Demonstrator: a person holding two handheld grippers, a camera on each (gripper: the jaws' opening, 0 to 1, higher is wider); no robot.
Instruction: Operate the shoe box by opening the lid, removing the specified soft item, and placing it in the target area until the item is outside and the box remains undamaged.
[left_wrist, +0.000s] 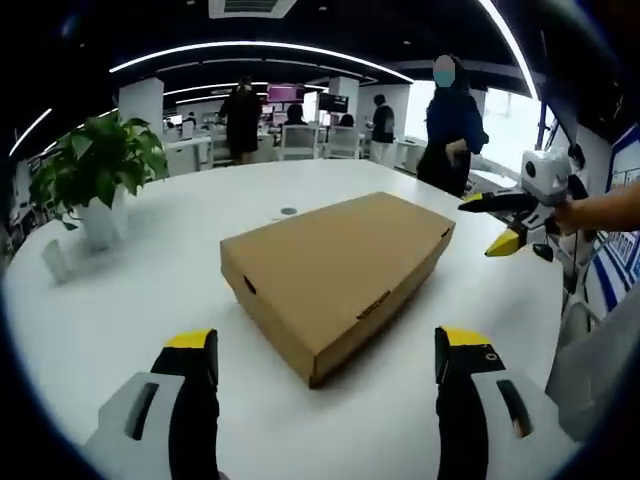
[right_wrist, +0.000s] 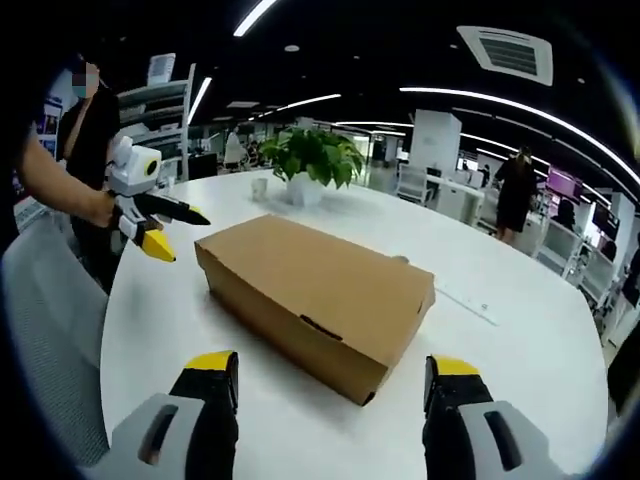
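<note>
A closed brown cardboard shoe box (left_wrist: 340, 275) lies flat in the middle of a white round table (left_wrist: 150, 310), its lid down. In the left gripper view, my left gripper (left_wrist: 326, 338) stands open in front of the box's near corner, nothing between its jaws. My right gripper (left_wrist: 478, 228) hovers open at the box's far right side, held by a hand. From the right gripper view the box (right_wrist: 320, 295) sits just ahead of my open right gripper (right_wrist: 333, 362). My left gripper (right_wrist: 180, 232) is off the box's left end, open and apart from it.
A potted green plant (left_wrist: 100, 165) and a small white cup (left_wrist: 55, 262) stand on the table's left part. A grey chair back (right_wrist: 50, 330) sits by the table edge. Several people stand among desks in the office behind.
</note>
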